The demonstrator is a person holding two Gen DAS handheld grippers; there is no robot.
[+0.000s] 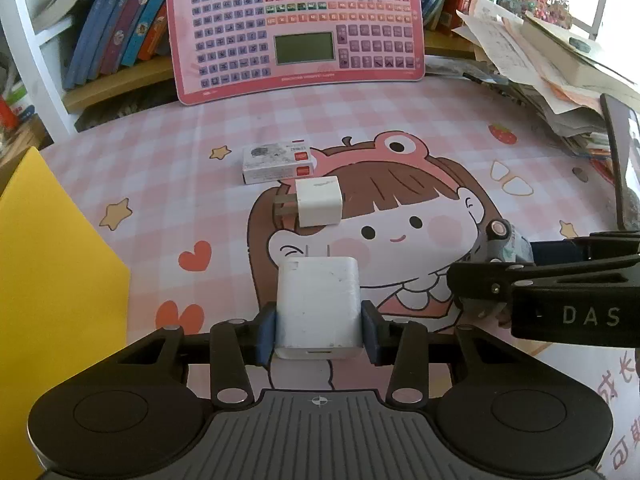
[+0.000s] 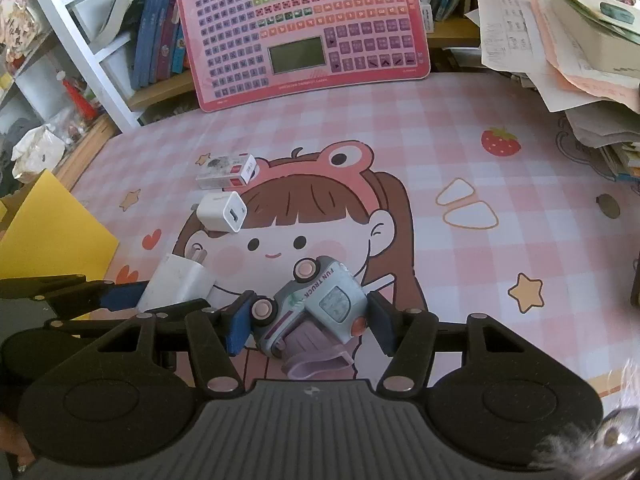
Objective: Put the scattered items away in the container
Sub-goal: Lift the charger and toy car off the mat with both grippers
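Note:
My left gripper point(image 1: 319, 330) is shut on a large white charger point(image 1: 318, 304), prongs pointing away, low over the pink mat. It also shows in the right wrist view point(image 2: 176, 282). My right gripper point(image 2: 310, 320) has its pads on both sides of a pale green toy truck point(image 2: 316, 304) that lies tilted on the mat. A smaller white charger point(image 1: 319, 202) lies ahead, also in the right wrist view point(image 2: 222, 212). A small white printed box point(image 1: 278, 162) lies behind it. The yellow container point(image 1: 52, 280) stands at the left.
A pink keyboard toy point(image 1: 298, 26) leans against a bookshelf at the back. A messy stack of papers and books point(image 1: 552, 68) fills the right rear. A dark upright object point(image 1: 620, 168) stands at the right edge.

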